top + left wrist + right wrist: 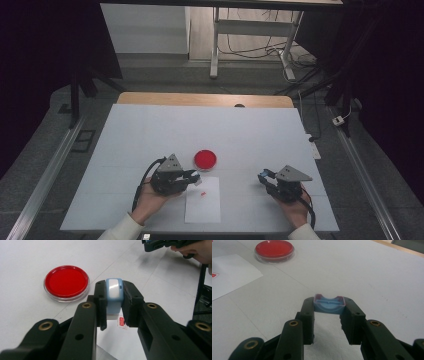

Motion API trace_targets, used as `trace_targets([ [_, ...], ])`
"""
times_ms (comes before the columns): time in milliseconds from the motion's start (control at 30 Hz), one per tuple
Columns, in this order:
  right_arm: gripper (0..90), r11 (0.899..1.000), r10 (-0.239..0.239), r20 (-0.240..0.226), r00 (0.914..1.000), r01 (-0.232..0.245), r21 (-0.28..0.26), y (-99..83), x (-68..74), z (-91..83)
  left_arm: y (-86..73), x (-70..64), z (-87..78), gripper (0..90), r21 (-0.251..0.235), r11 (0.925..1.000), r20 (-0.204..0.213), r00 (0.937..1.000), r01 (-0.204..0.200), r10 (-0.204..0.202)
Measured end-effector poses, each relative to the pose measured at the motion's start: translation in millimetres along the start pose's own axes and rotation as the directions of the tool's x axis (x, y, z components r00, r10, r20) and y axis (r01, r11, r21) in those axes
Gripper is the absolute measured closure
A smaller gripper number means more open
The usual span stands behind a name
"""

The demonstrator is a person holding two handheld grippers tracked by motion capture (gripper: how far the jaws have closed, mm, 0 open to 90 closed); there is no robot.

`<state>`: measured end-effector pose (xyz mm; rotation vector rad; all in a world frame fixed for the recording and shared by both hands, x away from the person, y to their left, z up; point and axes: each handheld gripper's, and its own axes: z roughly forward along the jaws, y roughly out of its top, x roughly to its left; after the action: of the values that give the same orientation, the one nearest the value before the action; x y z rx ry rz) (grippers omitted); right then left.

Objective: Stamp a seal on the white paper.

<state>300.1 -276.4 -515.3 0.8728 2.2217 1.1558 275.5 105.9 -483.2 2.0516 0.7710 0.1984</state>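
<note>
Left gripper [114, 312] clamped on blue-and-white stamp [114, 291], right gripper [328, 322] on its blue cap [329, 304] — lower squarely onto white paper [202, 207], clear of red imprint [121, 321].

The left claw [114, 303] rises from the bottom edge, its two black jaws clamped on a small light-blue and white plastic stamp body [114, 293], which stands upright between them. Under the stamp lies a white sheet of paper [130, 345] bearing a small red square print [121, 321] just beside the right jaw. To the upper left, a round clear dish with a red pad [66, 282] rests on the white counter [22, 305], apart from the claw. At the top right, a hand [197, 248] holds the other black claw [160, 244] well apart.
</note>
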Motion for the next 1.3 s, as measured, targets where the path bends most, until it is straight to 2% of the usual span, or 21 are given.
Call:
trace_targets([
  [567,64.2,1.0,0.002,0.004,1.0,-0.002,0.009,-0.1,-0.1,0.3,1.2,1.1,-3.6,74.6,-0.022,0.9997,-0.015,0.9998,0.008,-0.009],
  [933,64.2,1.0,0.003,0.009,1.0,-0.003,0.009,-0.1,0.1,0.4,1.8,1.1,-3.3,74.7,-0.015,0.9999,-0.011,0.9999,0.002,-0.002],
  [1300,64.3,1.0,0.008,0.012,0.9999,-0.008,-0.006,0.7,0.1,-0.4,3.6,1.0,-4.5,74.8,-0.029,0.9996,-0.014,0.9999,0.005,-0.005],
])
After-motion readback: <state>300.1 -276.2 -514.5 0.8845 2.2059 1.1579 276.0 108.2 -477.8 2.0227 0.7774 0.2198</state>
